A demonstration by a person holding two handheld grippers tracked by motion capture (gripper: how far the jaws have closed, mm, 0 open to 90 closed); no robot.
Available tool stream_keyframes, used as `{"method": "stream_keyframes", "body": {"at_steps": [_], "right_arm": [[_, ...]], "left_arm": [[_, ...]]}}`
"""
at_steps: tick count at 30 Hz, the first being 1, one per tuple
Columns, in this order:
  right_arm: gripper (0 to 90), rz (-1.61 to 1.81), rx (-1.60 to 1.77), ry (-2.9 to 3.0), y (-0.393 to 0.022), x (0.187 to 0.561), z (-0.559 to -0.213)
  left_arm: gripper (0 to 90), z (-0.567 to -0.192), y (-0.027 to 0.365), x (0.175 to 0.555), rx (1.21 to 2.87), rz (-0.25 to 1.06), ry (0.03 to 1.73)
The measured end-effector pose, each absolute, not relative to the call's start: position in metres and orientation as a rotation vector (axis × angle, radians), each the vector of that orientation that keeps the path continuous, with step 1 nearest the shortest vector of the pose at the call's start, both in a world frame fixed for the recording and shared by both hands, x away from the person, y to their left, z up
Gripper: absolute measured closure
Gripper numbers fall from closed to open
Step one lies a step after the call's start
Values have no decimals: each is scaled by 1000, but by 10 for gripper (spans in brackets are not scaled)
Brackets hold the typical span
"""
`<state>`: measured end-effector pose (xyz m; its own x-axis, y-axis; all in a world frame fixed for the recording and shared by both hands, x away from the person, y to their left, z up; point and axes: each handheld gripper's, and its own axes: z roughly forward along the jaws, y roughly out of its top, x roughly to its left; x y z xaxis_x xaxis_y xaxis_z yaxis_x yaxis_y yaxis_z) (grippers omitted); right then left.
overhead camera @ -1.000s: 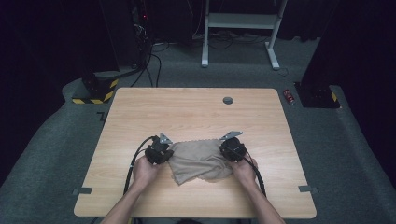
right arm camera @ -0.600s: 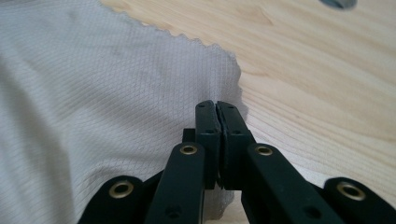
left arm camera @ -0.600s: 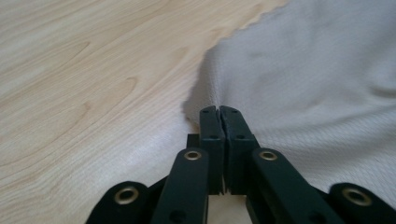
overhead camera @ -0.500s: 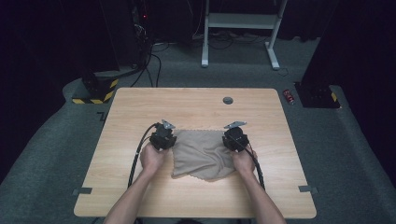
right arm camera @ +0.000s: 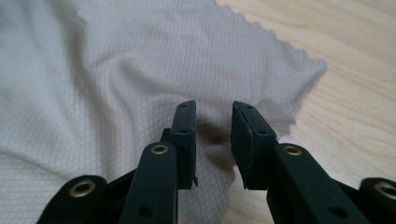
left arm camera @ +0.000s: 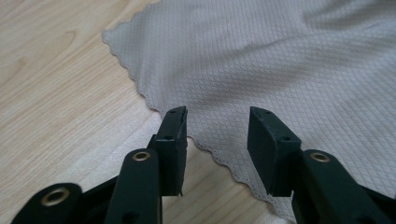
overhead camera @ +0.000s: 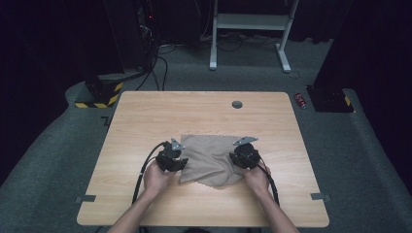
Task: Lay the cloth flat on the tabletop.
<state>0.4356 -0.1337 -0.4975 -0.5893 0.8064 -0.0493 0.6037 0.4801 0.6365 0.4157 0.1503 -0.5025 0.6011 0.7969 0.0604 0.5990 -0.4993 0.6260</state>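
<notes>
The jaws of both grippers have just been opening, and the tan cloth [overhead camera: 212, 159] is let go: in each gripper view the pads stand apart with fabric beneath them but nothing clamped. A second ago the cloth was bunched lower between the hands; now it is laid flatter near the tabletop's [overhead camera: 145, 116] front edge, centred, its right side still rumpled. The spreading step is judged done. The left gripper [overhead camera: 171, 159] and right gripper [overhead camera: 245, 154] are held low at the cloth's side edges, pointed away from the person.
</notes>
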Motion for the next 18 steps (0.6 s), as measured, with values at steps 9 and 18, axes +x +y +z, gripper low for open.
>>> {"method": "stream_keyframes", "body": {"at_steps": [9, 18], "right_arm": [[882, 780, 1192, 2409, -134, 447, -506], [878, 770, 1270, 2348, -142, 467, -507]], "left_arm": [[855, -506, 147, 430, 2306, 454, 1043], [803, -505, 157, 450, 2273, 464, 1158]]}}
